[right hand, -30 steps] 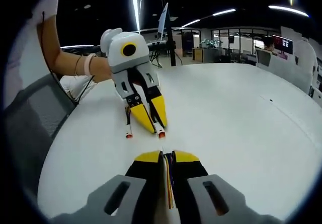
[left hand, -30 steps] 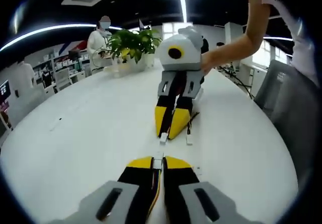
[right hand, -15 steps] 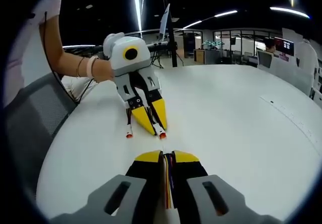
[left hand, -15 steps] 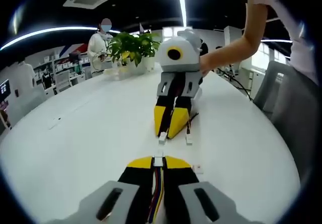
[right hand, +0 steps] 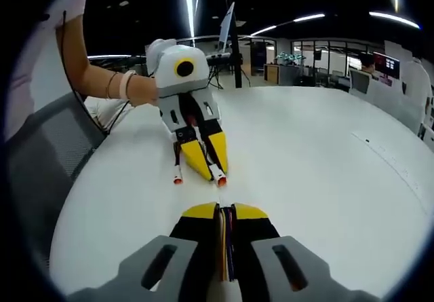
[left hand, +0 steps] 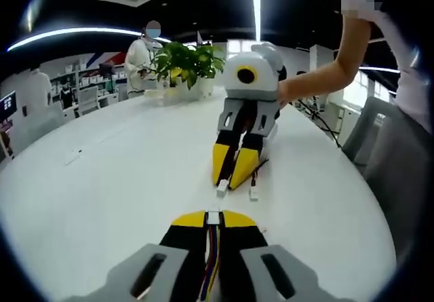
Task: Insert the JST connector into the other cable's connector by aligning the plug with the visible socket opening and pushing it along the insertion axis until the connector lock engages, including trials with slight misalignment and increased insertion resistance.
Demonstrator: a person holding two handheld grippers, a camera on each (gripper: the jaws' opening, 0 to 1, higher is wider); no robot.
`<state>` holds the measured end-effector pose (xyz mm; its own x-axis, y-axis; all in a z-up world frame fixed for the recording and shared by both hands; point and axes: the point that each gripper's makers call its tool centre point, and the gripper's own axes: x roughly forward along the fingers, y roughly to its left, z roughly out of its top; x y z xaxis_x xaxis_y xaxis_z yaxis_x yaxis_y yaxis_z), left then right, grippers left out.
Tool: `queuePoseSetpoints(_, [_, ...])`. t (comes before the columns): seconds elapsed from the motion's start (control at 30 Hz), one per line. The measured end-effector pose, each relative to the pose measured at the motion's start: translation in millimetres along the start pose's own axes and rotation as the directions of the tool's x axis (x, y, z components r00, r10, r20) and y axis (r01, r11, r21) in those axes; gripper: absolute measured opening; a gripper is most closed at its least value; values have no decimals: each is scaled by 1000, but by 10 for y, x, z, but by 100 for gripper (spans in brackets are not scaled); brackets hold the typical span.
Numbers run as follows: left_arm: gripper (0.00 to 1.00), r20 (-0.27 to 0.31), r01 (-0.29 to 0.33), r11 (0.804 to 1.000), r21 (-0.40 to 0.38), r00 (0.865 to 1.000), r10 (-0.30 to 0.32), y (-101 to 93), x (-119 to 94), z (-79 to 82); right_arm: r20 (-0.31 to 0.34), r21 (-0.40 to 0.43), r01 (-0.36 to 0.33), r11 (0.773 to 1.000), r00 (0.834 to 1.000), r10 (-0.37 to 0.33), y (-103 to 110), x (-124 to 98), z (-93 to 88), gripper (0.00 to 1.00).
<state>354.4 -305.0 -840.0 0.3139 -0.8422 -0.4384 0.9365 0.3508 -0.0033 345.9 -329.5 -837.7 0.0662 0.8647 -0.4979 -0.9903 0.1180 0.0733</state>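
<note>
Right now I am in the approach step: both cables are held, the two connectors face each other across a bare stretch of the white table [left hand: 102, 180], and nothing is mated yet. In the left gripper view my left gripper [left hand: 214, 218] has its yellow-tipped jaws closed on a multicoloured cable [left hand: 211, 261], with the white connector [left hand: 214, 216] poking out just past the tips. Beyond it, near but clearly apart, my right gripper [left hand: 230, 182] points back at me with its jaws pinched on the other cable, whose small white plug [left hand: 222, 187] sits at the tips; a second white connector [left hand: 253, 193] on dark wires lies on the table just beside that plug. In the right gripper view the same pairing reads the other way: my right gripper [right hand: 226, 211] is clamped on its striped cable [right hand: 226, 248], and the left gripper [right hand: 205, 167] opposite shows a red-tipped connector [right hand: 220, 178] at its tips, with another red-tipped end [right hand: 178, 178] beside it. As I judge it, the next move is to close the gap, square the plug to the socket opening, then push straight along that axis until the lock catches; I cannot tell the socket's orientation from here.
</note>
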Motion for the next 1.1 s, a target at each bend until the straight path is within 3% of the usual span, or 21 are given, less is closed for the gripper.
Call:
queuePoseSetpoints(0.37, [0, -26, 30, 997, 74, 999, -28, -77, -69, 83, -10, -67, -18, 998, 1000, 17, 56, -31, 125, 4])
queuePoseSetpoints(0.63, [0, -40, 68, 992, 109, 997, -64, -174, -92, 244, -7, -118, -33, 992, 999, 33, 98, -42, 190, 4])
queuePoseSetpoints(0.97, [0, -28, 94, 990, 103, 995, -92, -150, -47, 302, -8, -173, -57, 983, 998, 56, 114, -120, 180, 4])
queuePoseSetpoints(1.1, [0, -52, 110, 987, 114, 993, -105, -172, -7, 296, 4, -159, -57, 986, 998, 59, 93, -156, 184, 4])
